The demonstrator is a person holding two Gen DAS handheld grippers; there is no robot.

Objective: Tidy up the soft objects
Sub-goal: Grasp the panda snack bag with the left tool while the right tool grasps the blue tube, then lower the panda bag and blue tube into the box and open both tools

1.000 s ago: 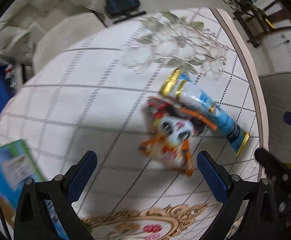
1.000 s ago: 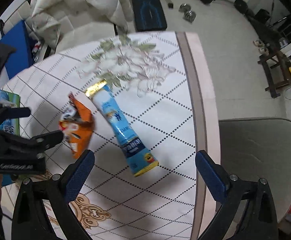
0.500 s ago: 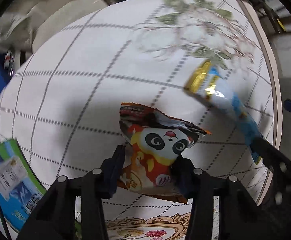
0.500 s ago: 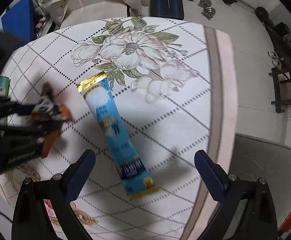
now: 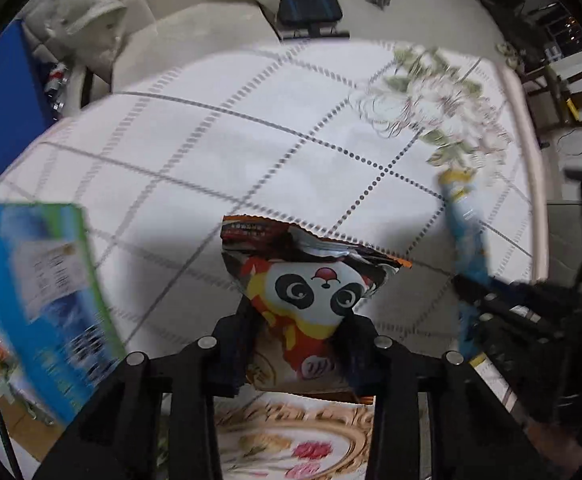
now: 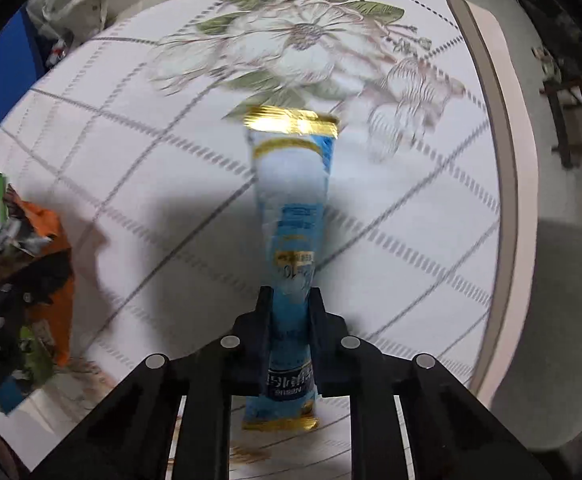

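Note:
My left gripper (image 5: 297,320) is shut on an orange panda snack bag (image 5: 311,280) and holds it above the white checked tablecloth (image 5: 231,152). My right gripper (image 6: 291,304) is shut on a long blue snack packet (image 6: 295,208) with gold ends, which points away from me over the cloth. The blue packet also shows at the right of the left wrist view (image 5: 467,232), with the right gripper's black body below it. The orange bag shows at the left edge of the right wrist view (image 6: 39,248).
A blue and green box (image 5: 39,292) is at the left, blurred. The table's pink edge (image 6: 507,160) runs along the right, with a grey chair seat (image 6: 563,320) beyond it. A white sofa with cushions (image 5: 103,28) stands behind the table.
Both grippers went from open to shut: the left closed on the panda bag and lifted it, then the right came down and closed on the blue packet.

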